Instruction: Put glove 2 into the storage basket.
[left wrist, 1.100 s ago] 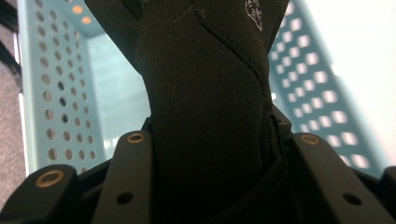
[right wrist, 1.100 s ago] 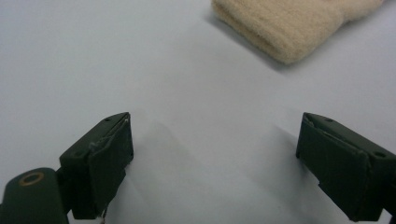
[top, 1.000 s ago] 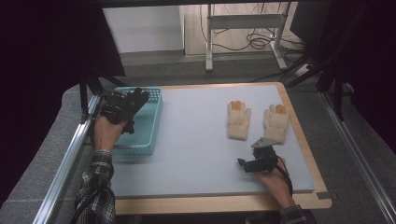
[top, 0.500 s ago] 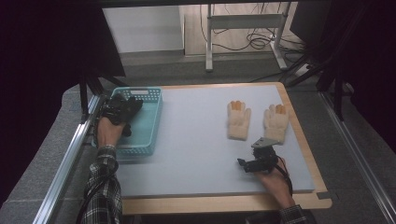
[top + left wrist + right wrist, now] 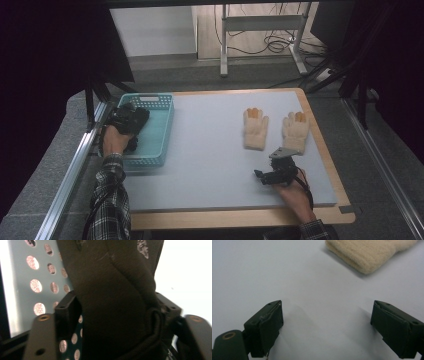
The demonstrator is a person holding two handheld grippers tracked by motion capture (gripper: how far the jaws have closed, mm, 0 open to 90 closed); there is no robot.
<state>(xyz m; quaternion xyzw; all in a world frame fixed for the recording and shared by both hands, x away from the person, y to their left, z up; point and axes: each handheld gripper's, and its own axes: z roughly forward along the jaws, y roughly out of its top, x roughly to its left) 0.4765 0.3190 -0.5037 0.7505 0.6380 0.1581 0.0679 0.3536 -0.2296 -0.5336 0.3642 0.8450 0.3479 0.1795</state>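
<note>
The left gripper (image 5: 131,120) jaws, just opening, straddle a black glove (image 5: 112,302) over the teal basket (image 5: 159,140); the right gripper (image 5: 327,325) jaws stand apart, empty.

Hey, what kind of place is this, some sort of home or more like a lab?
Most likely a lab or recording workspace, not a home. The table is a bare board inside a metal rail frame, dark curtains hang at both sides, and loose cables lie on the floor under a metal stand behind.
</note>
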